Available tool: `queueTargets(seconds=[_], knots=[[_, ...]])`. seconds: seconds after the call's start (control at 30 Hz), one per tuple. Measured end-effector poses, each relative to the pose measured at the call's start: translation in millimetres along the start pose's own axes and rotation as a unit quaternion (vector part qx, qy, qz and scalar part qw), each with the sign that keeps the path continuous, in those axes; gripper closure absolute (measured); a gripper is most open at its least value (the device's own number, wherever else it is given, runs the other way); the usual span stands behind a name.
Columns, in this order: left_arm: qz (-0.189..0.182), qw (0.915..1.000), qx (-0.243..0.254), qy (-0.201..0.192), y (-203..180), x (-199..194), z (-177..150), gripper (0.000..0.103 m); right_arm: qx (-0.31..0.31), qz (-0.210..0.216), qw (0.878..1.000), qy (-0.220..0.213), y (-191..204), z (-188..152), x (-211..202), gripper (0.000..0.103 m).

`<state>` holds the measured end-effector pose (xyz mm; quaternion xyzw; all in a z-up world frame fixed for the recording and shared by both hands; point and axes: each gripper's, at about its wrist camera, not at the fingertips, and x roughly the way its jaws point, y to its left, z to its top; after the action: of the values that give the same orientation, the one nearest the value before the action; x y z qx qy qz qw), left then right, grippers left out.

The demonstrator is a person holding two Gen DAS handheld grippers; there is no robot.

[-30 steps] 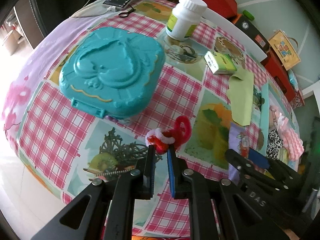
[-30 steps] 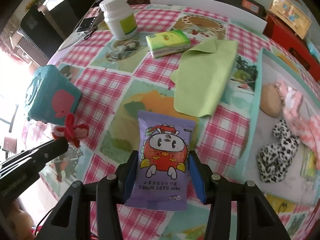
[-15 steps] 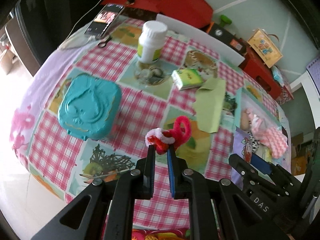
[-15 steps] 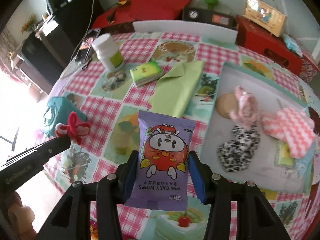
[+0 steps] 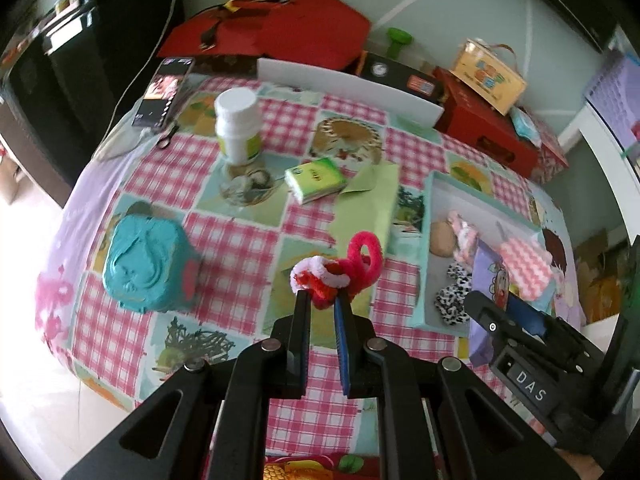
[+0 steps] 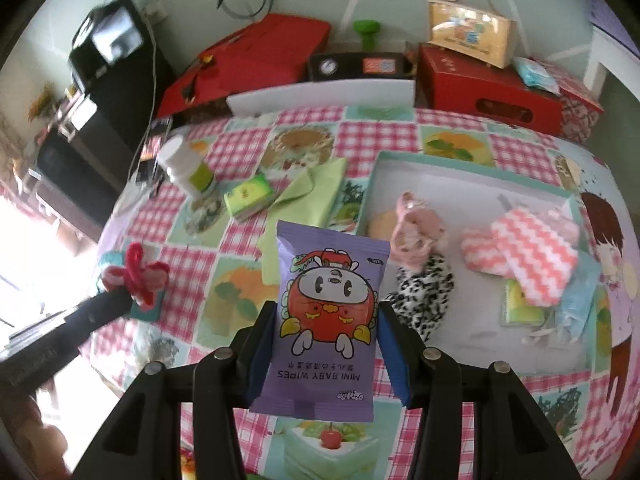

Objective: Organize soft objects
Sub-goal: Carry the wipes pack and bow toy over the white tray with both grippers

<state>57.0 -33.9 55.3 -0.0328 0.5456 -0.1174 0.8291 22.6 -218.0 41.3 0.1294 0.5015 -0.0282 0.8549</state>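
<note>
My left gripper (image 5: pixel 322 302) is shut on a red, pink and white pipe-cleaner twist (image 5: pixel 340 270), held high above the checked tablecloth. In the right wrist view the same twist (image 6: pixel 138 276) shows at the left. My right gripper (image 6: pixel 326 320) is shut on a purple pack of baby wipes (image 6: pixel 326 312), also lifted; the pack (image 5: pixel 490 280) appears at the right of the left wrist view. A shallow teal-rimmed tray (image 6: pixel 472 184) at the right holds a pink-and-white cloth (image 6: pixel 524 256), a leopard-print scrunchie (image 6: pixel 424 296), a pink scrunchie (image 6: pixel 412 228) and other small soft items.
On the table lie a teal plastic case (image 5: pixel 144 264), a white pill bottle (image 5: pixel 236 126), a green tissue pack (image 5: pixel 316 180), a light green cloth (image 5: pixel 368 204) and a phone (image 5: pixel 164 92). Red boxes (image 6: pixel 484 84) and a small suitcase (image 6: pixel 468 28) stand behind the table.
Both grippers have risen with their loads and drawn back from the table, so much more of the table and the tray now shows. The grips are unchanged.
</note>
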Motion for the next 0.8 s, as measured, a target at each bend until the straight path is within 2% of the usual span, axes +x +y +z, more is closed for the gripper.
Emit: queueTargets(seconds=[0.5, 0.8], knots=[[-0.008, 0.9973, 0.072, 0.009, -66, 7, 1, 0.091, 0.091, -0.012, 0.996, -0.015, -78, -5, -10, 0.051], [-0.02, 0.9921, 0.122, 0.016, -114, 24, 4, 0.091, 0.158, -0.035, 0.986, -0.033, -136, -13, -18, 0.051]])
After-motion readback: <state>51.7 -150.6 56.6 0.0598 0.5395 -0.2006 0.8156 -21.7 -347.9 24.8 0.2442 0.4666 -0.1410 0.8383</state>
